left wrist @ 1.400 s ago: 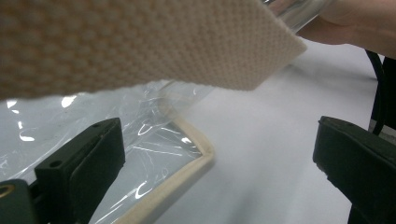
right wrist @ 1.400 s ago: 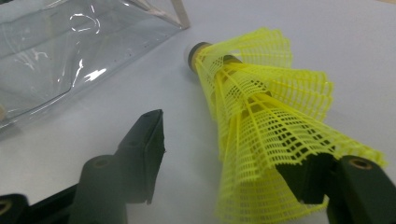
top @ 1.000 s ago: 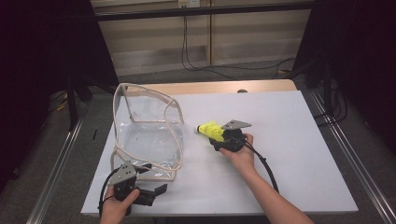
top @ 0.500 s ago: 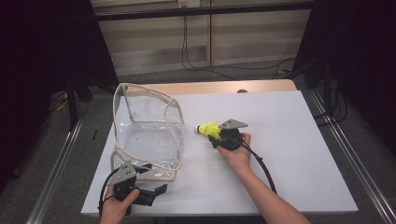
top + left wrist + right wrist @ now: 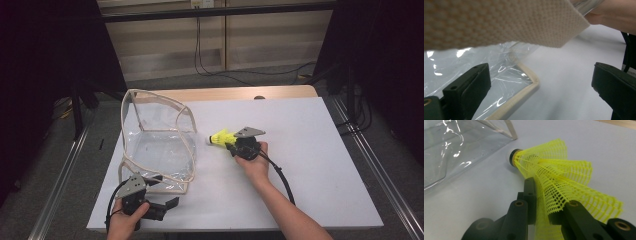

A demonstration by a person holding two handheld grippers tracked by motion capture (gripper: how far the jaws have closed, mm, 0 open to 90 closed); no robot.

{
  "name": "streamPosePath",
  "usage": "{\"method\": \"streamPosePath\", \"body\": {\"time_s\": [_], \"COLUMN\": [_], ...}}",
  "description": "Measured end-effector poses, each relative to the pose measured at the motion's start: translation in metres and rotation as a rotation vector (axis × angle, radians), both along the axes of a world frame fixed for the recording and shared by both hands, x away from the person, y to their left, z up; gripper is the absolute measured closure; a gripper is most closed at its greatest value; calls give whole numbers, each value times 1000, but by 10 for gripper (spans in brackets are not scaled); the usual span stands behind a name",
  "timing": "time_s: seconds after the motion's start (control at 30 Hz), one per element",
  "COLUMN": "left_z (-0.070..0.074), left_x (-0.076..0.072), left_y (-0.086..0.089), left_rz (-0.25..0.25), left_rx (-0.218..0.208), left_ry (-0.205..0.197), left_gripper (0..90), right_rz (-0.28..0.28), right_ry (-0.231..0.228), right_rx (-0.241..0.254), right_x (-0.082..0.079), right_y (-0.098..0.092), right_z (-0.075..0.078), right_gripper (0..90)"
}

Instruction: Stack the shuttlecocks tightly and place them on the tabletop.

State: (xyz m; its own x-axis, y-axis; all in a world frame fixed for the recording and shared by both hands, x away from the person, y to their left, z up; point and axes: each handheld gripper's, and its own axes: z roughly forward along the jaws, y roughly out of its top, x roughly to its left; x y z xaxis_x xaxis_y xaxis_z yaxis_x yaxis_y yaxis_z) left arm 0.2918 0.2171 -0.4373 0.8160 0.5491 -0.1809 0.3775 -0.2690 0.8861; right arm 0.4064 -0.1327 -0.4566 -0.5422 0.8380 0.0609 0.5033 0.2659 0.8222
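The right gripper, its jaws just closed, pinches a yellow shuttlecock's skirt, cork toward the clear bag nearby. The left gripper gapes at the bag's near corner, on the white table.

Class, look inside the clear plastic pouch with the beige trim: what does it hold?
The clear plastic pouch looks empty: through its walls only the white table sheet shows. The yellow mesh shuttlecock lies outside, pinched in the right gripper. The corner under the beige flap is covered.
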Motion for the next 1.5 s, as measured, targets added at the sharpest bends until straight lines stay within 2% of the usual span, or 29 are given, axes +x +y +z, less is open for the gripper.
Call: {"method": "streamPosePath", "body": {"time_s": [0.1,0.3,0.47,0.8,0.97,1.07,1.17,1.27,1.3,1.5], "left_z": [0,0,0,0,0,0,0,0,0,-1], "left_x": [0,-1,-1,-1,-1,-1,0,-1,-1,-1], "left_y": [0,-1,-1,-1,-1,-1,-1,-1,-1,-1], "left_rz": [1,4,9,2,1,2,2,2,3,5], "left_rx": [1,4,9,8,7,6,5,7,5,-1], "left_ry": [-1,-2,-3,-2,-3,-3,-2,-4,-3,-4], "left_gripper": [23,23,23,22,23,23,22,22,22,25], "right_rz": [28,64,104,116,102,102,82,69,67,92], "right_ry": [0,14,39,36,22,6,-13,-25,-20,8], "right_rx": [-5,15,0,42,37,14,-7,-27,-14,9], "right_x": [-5,-14,-21,-22,-22,-22,-20,-18,-16,-15], "right_y": [-4,-14,-17,-6,2,6,9,11,11,6], "right_z": [3,11,12,7,5,4,3,3,3,5], "right_gripper": [829,831,827,747,639,629,651,791,813,839]}}
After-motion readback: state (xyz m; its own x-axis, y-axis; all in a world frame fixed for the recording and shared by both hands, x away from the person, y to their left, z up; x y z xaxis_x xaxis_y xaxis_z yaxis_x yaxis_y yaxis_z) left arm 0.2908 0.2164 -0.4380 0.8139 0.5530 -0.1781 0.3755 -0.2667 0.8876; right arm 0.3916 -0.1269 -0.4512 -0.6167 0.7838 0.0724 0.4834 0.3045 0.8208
